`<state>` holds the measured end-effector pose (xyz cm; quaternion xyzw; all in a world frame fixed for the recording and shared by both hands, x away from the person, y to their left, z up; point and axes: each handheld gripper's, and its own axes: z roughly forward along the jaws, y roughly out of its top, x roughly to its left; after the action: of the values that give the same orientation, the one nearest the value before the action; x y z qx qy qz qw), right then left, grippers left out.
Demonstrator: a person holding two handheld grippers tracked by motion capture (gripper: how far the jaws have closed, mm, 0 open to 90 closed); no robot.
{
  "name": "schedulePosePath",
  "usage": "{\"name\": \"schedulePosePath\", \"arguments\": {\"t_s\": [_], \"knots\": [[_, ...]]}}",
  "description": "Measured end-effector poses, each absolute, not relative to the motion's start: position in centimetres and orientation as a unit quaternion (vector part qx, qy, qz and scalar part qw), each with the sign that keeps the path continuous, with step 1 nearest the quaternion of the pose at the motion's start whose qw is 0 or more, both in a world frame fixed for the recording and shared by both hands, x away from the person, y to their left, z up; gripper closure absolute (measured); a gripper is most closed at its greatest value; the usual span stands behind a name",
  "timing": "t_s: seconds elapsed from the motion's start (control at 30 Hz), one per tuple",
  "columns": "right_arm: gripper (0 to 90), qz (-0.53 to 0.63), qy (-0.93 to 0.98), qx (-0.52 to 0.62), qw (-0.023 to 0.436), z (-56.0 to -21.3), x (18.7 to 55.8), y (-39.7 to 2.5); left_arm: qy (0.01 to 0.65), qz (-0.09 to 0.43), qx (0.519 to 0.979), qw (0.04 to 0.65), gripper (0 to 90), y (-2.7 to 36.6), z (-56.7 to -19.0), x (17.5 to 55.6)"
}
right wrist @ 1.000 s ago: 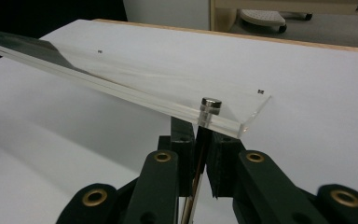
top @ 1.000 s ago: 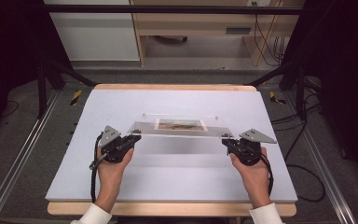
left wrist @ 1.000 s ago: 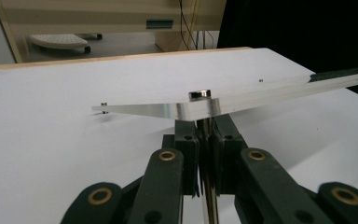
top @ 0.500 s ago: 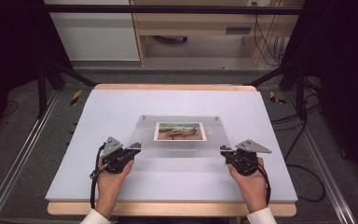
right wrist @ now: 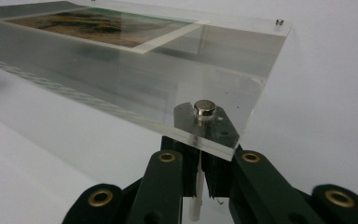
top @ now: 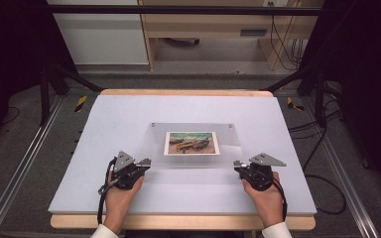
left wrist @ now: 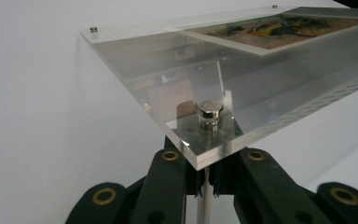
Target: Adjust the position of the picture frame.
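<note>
A clear acrylic photo frame (top: 156,144) holding a landscape picture (top: 192,143) hovers over the middle of the white table top (top: 124,114), tilted with its near edge raised. My left gripper (top: 146,162) grips its near left corner and my right gripper (top: 237,163) its near right corner. In the left gripper view the jaws (left wrist: 204,186) are shut on a thin pale post under the plate's corner (left wrist: 168,70), below a metal stud (left wrist: 209,113). The right gripper (right wrist: 196,182) is likewise shut on the post beneath its own stud (right wrist: 204,111).
The white board lies on a wooden table (top: 178,222) with metal rails (top: 25,163) along both sides. Cables (top: 322,148) trail on the floor at the right. A wooden cabinet (top: 203,29) stands beyond the far edge.
The frame has swung from nearly edge-on to lying almost flat with the picture facing up. Both grippers have moved toward the person, still holding its corners.
</note>
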<state>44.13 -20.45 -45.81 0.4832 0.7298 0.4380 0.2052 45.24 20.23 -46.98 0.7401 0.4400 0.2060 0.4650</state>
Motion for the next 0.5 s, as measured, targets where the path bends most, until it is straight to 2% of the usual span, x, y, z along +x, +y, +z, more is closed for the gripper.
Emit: {"name": "schedulePosePath", "arguments": {"t_s": [0.5], "knots": [[84.5,0.411,0.741,0.492,0.200,-46.86,44.47,-20.54,0.438,0.204,0.757,0.440,83.7,19.71,-47.86,45.23]]}}
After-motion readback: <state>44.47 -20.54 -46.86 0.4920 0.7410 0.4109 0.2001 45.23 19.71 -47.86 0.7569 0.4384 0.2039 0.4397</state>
